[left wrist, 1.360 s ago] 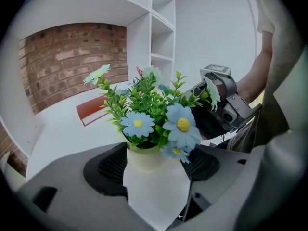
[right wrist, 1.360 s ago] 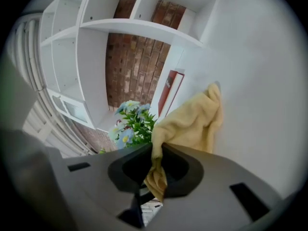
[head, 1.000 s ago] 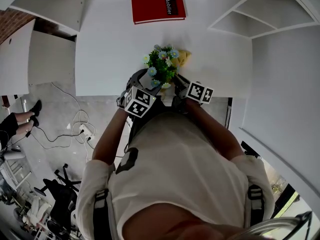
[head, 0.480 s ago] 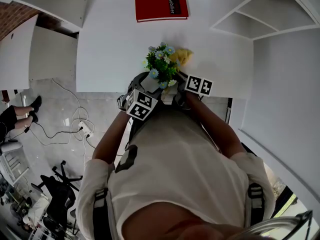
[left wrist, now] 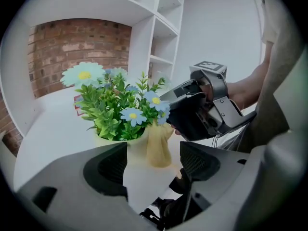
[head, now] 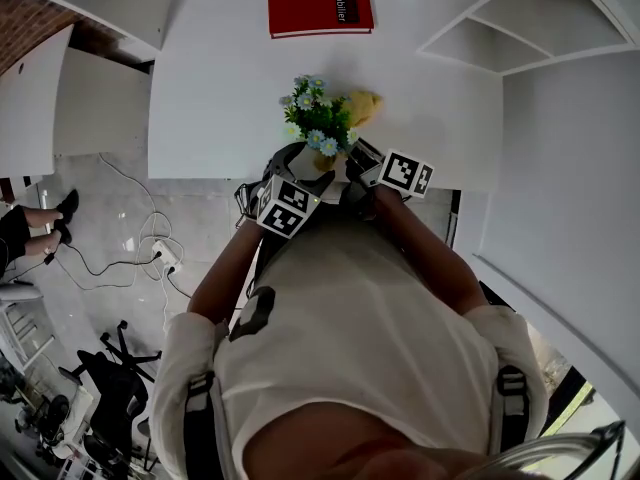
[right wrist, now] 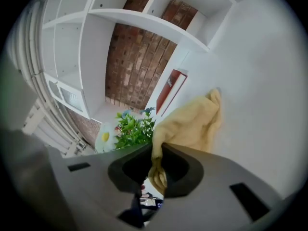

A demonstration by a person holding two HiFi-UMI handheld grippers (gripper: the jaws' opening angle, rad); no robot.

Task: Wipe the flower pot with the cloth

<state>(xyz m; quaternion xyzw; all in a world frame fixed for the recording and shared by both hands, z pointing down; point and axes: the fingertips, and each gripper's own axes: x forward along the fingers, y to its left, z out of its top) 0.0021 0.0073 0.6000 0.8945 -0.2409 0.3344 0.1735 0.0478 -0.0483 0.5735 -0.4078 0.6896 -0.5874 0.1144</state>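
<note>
Showing the wiping stage from three views. The flower pot (left wrist: 135, 146), cream-coloured and filled with green foliage and blue flowers (head: 318, 123), stands on the white tabletop (head: 220, 88) near its front edge, on the person's side. A red book (head: 320, 6) lies well apart at the far edge.

The right gripper (right wrist: 159, 165) has its jaws closed on a bunched end of the yellow cloth (right wrist: 192, 121). The rest of the cloth spreads forward from the jaws and, in the left gripper view, hangs down against the side of the pot. The left gripper (left wrist: 154, 165) has its jaws well apart. The pot and the hanging cloth appear ahead through the gap, and neither pad presses on them.

Compared with the frame one second earlier, pot, flowers and book occupy the same places on the tabletop. The left gripper's marker cube has shifted slightly sideways toward the pot. The right gripper's marker cube sits a little further up the head view and a little further out from the foliage. The cloth remains beside the flowers on the right gripper's side, still pinched in the same jaws.
</note>
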